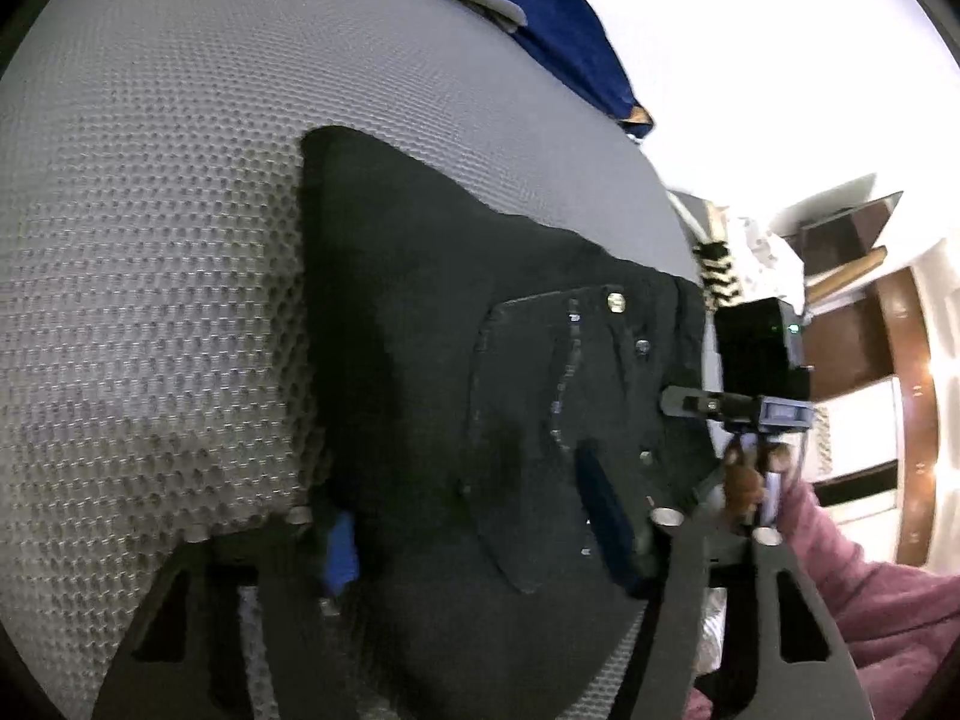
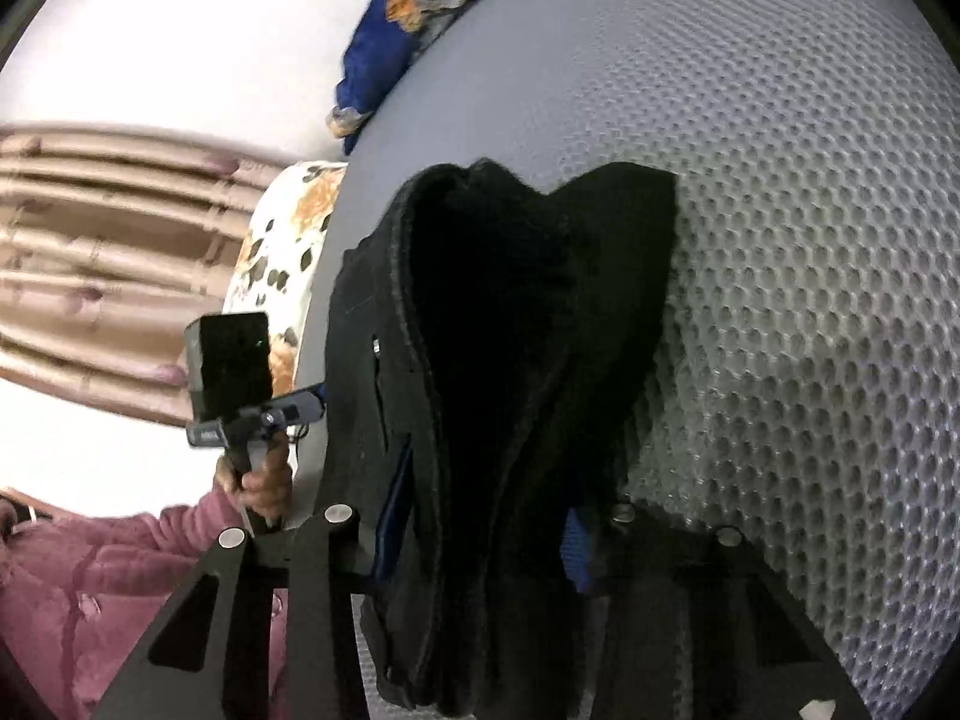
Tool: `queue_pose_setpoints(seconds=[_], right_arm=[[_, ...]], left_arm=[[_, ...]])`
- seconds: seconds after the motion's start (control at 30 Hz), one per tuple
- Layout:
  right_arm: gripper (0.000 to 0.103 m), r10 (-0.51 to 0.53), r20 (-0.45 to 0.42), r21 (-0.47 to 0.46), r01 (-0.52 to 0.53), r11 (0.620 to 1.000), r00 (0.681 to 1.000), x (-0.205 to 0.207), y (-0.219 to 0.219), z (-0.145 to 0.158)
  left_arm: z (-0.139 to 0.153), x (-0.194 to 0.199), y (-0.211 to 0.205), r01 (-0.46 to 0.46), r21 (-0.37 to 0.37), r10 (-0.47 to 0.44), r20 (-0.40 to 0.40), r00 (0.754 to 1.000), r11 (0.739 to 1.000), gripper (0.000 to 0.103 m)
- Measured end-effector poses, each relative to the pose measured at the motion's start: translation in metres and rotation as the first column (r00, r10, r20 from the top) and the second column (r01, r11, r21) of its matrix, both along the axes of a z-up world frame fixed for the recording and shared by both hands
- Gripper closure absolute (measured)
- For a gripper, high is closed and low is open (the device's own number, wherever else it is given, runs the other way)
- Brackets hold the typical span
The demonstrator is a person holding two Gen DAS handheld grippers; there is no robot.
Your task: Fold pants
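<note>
Black pants (image 1: 480,312) lie folded on a grey honeycomb-textured mattress (image 1: 150,240), the back pocket and rivets facing up. My left gripper (image 1: 471,531) straddles the near waist end, its blue pads (image 1: 342,552) on either side of the flat cloth and a gap showing beside them. In the right wrist view the pants (image 2: 528,312) form a thick bunched stack. My right gripper (image 2: 483,531) has that stack filling the space between its blue pads (image 2: 576,552), which press on the cloth.
A person's hand (image 1: 744,480) in a pink sleeve (image 2: 90,570) holds each gripper handle at the mattress edge. A blue and orange patterned cloth (image 2: 420,6) lies at the far edge. Curtains (image 2: 108,252) and a wooden cabinet (image 1: 852,324) stand beyond the bed.
</note>
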State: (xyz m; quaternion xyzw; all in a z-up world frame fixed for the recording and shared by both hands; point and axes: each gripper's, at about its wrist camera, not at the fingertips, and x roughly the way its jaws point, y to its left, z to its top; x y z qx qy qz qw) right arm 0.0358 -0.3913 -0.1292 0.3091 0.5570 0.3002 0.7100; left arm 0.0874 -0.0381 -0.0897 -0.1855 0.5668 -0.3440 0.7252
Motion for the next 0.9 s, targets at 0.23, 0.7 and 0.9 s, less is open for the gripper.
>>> queue_pose_setpoints(seconds=[0.23, 0.7, 0.9], right_arm=[[0.069, -0.089, 0.002, -0.089, 0.089, 0.992, 0.996, -0.009, 0.010, 0.010], [0.079, -0.237, 0.102, -0.200, 0.253, 0.947, 0.966, -0.033, 0.034, 0.050], [0.080, -0.213, 0.104, -0.203, 0.230, 0.952, 0.972, -0.033, 0.060, 0.061]], left_arm=[[-0.001, 0.002, -0.003, -0.043, 0.068, 0.042, 0.015, 0.999, 0.997, 0.070], [0.015, -0.009, 0.006, -0.064, 0.062, 0.059, 0.073, 0.996, 0.996, 0.084], [0.032, -0.021, 0.022, -0.061, 0.075, 0.051, 0.126, 0.991, 0.995, 0.084]])
